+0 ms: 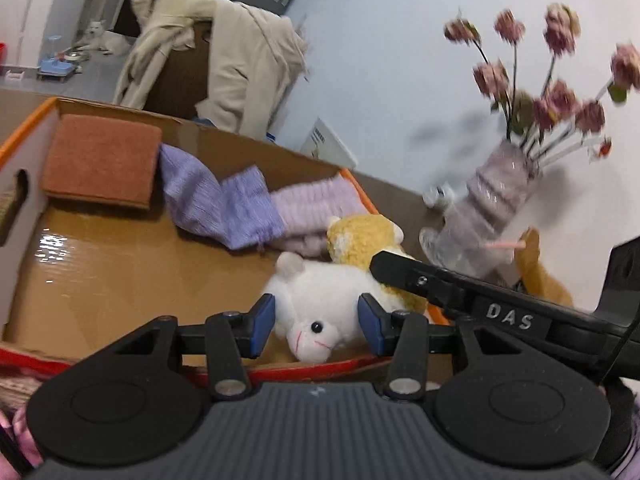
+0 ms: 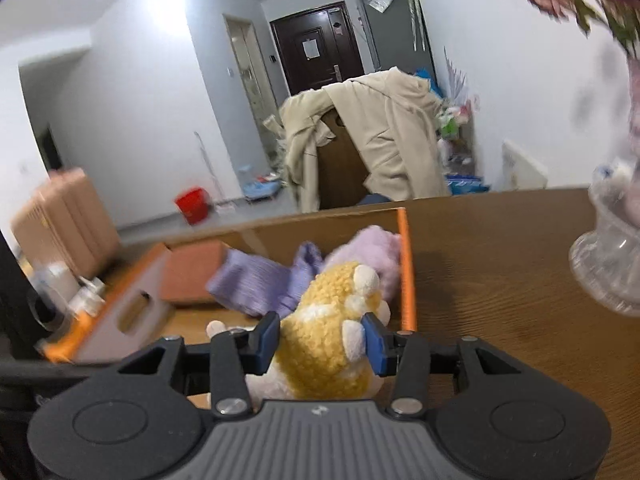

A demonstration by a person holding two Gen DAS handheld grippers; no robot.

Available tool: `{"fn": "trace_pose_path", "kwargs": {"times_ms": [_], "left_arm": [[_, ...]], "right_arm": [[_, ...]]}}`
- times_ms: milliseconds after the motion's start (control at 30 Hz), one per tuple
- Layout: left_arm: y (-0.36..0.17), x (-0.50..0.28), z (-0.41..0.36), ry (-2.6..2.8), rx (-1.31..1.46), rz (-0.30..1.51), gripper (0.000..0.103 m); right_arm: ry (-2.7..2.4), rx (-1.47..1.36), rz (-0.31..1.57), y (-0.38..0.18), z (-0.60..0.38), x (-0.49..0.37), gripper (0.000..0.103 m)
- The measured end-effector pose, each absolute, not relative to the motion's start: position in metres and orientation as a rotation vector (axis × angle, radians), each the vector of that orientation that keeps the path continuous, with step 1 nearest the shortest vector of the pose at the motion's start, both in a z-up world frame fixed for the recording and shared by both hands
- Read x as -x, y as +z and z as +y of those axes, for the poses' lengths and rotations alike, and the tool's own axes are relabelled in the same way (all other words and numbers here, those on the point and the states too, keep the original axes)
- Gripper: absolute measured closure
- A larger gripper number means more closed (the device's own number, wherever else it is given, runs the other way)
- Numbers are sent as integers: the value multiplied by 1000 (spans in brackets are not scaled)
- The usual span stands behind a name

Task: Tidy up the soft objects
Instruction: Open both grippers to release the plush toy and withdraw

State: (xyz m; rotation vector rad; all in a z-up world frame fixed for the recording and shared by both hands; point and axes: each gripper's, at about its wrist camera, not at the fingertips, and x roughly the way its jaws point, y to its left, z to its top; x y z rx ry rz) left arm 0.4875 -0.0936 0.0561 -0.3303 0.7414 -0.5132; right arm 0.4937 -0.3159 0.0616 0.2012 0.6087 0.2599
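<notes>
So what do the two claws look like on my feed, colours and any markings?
Both match: a ribbed grey body, two round black discs, black linkage arms with silver pivot screws, and blue pads on the fingertips. The left claw view shows the right claw's black arm crossing, stamped "DAS", with a thin black cable. Right claw: no lettering visible.
</notes>
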Motion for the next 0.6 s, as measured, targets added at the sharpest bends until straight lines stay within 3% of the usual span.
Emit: {"fn": "trace_pose_path", "kwargs": {"times_ms": [300, 400, 600], "left_arm": [[94, -445, -85, -524, 265, 641, 51], [119, -416, -65, -500, 249, 576, 40], [147, -355, -13, -373, 169, 496, 29]], "right_arm": [[283, -171, 519, 101, -320, -461, 58], [302, -150, 474, 128, -317, -435, 50], [332, -60, 401, 163, -300, -369, 29]]}}
